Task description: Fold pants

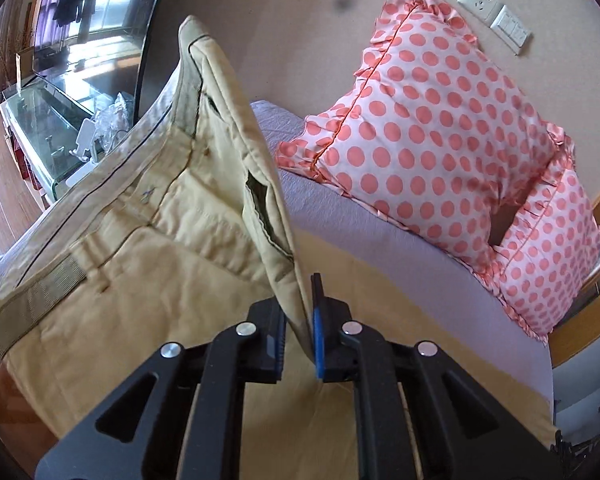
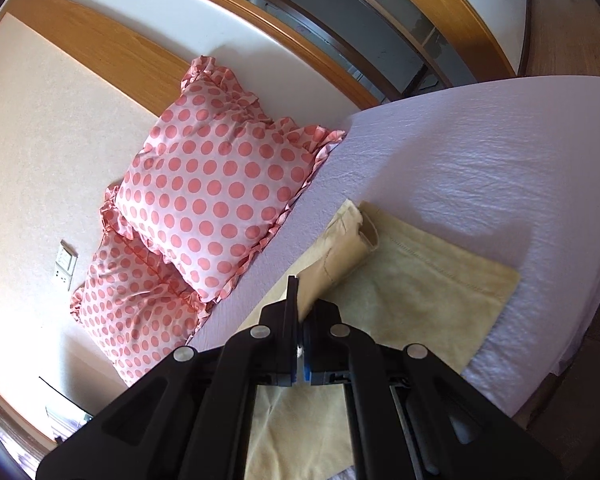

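Khaki pants (image 1: 148, 216) lie on a bed with a lavender sheet (image 1: 400, 248). My left gripper (image 1: 303, 320) is shut on the waist end of the pants and lifts it, so the waistband and a pocket stand up in front of the camera. In the right wrist view my right gripper (image 2: 300, 320) is shut on the upper pant leg (image 2: 340, 252) near its hem and holds it raised over the lower leg (image 2: 432, 292), which lies flat on the sheet (image 2: 480, 160).
Two pink polka-dot pillows (image 1: 440, 136) (image 2: 220, 184) lean on the wall at the head of the bed. A glass-topped stand (image 1: 52, 120) with clutter is beside the bed on the left. The bed's edge (image 2: 540, 368) is close on the right.
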Available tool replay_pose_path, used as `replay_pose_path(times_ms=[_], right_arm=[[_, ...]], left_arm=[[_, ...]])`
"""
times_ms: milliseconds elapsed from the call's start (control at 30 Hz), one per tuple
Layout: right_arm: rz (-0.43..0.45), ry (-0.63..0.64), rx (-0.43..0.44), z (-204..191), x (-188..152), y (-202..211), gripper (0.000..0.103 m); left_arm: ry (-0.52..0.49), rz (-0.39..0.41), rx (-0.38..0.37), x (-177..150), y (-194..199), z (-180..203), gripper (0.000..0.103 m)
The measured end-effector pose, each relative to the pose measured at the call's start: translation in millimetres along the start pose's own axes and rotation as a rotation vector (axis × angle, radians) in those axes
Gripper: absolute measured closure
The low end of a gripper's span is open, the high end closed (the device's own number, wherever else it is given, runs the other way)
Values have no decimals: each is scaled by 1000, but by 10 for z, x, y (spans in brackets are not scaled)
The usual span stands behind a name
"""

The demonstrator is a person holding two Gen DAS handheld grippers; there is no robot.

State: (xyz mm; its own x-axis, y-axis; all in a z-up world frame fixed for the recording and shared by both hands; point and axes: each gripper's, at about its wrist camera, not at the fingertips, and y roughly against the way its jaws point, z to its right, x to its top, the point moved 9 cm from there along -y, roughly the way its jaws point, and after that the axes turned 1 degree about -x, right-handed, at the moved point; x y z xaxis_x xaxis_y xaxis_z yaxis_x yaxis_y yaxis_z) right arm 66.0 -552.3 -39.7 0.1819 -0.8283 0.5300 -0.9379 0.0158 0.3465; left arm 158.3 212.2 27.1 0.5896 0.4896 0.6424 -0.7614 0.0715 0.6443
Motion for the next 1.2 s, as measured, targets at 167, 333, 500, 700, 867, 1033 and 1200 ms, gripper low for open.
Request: replay_pose_path(times_ms=[167, 333, 500, 700, 867, 1033, 1200], right_arm=[[-24, -36, -70, 291, -70, 22, 101], [-41, -65, -97, 465, -149, 36, 101], [-35, -57, -119, 477, -159, 78, 101], [0, 28, -183, 426, -144, 200, 101], [27, 54, -264, 452, -97, 303, 85], [78, 38, -287, 531, -50, 388, 48], [38, 67, -221, 424, -177, 254, 60]], left_arm=[[34, -16, 18, -848, 386, -431, 90], [63, 4, 25, -1136, 412, -588, 85], [66, 19, -1, -1161, 452, -607, 83], [58, 34, -47, -1203, 492, -617, 83], [37, 44, -73, -1198, 492, -602, 80], [27, 93, -65, -1190, 614, -653, 58], [86, 151, -64, -1177, 760, -851, 50]])
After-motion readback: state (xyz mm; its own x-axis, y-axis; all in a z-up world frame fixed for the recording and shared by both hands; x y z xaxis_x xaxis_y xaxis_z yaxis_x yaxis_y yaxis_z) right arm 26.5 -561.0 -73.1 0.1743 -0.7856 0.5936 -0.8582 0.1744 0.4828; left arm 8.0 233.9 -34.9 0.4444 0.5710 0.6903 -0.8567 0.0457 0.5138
